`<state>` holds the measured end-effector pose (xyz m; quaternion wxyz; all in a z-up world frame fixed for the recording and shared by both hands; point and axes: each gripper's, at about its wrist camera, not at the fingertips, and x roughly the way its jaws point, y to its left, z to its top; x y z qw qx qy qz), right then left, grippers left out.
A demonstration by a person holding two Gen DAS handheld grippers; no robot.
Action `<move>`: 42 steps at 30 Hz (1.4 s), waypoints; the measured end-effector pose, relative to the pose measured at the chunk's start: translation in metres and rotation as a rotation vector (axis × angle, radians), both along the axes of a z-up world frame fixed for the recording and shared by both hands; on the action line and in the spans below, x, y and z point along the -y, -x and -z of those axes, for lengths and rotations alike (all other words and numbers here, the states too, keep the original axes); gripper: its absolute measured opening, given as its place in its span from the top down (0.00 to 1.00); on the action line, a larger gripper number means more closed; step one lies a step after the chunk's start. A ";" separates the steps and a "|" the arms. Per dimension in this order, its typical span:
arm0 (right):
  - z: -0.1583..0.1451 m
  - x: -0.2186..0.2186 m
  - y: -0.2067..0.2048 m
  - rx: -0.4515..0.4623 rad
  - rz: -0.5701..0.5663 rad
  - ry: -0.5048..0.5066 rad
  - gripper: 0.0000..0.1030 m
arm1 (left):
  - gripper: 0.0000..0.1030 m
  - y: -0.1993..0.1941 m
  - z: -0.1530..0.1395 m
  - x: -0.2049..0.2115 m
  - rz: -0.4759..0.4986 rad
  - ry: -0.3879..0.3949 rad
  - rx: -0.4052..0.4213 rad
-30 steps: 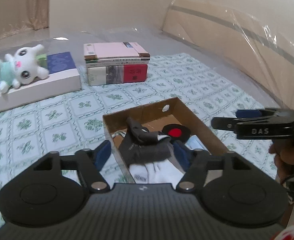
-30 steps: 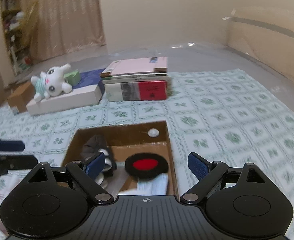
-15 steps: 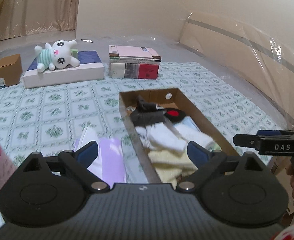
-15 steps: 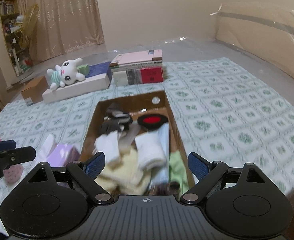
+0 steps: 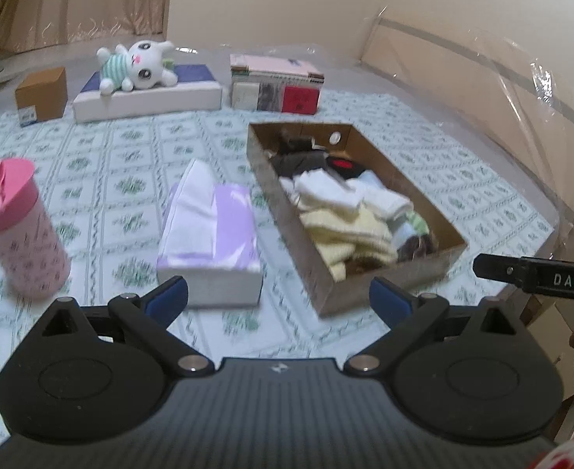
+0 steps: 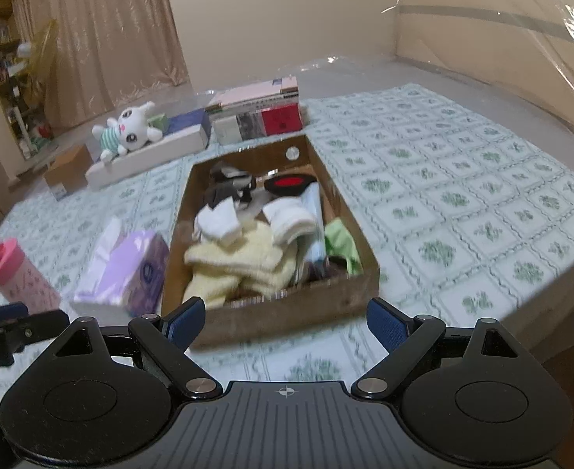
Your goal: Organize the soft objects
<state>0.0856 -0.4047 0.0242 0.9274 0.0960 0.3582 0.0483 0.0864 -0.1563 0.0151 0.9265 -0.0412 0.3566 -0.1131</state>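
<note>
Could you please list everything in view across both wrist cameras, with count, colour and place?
cardboard tray: 1, brown, centre of the patterned cloth
soft items: a pile, pale yellow, white, green, dark, inside the tray; exact count unclear
red-and-black round item: 1, far end of the tray
tissue pack: 1, lilac, just left of the tray
bottle: 1, pink, upright, left of the tissue pack
plush bunny: 1, white, lying on the flat box
flat box: 1, white with blue top, far left
book stack: 1, far centre
small carton: 1, brown, far left
left gripper: open, empty
right gripper: open, empty
</note>
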 end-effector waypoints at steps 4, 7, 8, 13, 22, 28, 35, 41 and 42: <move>0.004 -0.011 0.016 -0.004 -0.018 0.037 0.13 | 0.05 0.013 0.010 -0.005 -0.007 -0.005 -0.028; 0.007 -0.017 0.025 -0.007 -0.024 0.045 0.13 | 0.05 0.020 0.019 -0.009 -0.012 0.005 -0.065; 0.007 -0.019 0.028 -0.008 -0.029 0.045 0.13 | 0.05 0.022 0.021 -0.010 -0.017 0.008 -0.071; 0.009 -0.029 0.035 -0.015 -0.050 0.054 0.13 | 0.05 0.032 0.026 -0.013 -0.022 0.015 -0.081; 0.015 -0.051 0.043 -0.027 -0.120 0.122 0.13 | 0.05 0.040 0.024 -0.015 -0.048 -0.034 -0.057; 0.022 -0.054 0.046 -0.044 -0.135 0.103 0.13 | 0.05 0.041 0.030 -0.016 -0.063 -0.038 -0.062; 0.021 -0.053 0.045 -0.042 -0.126 0.094 0.13 | 0.05 0.042 0.031 -0.015 -0.060 -0.044 -0.059; 0.021 -0.054 0.044 -0.040 -0.126 0.089 0.13 | 0.05 0.042 0.031 -0.015 -0.057 -0.041 -0.059; 0.021 -0.054 0.044 -0.040 -0.126 0.089 0.13 | 0.05 0.041 0.031 -0.015 -0.057 -0.041 -0.060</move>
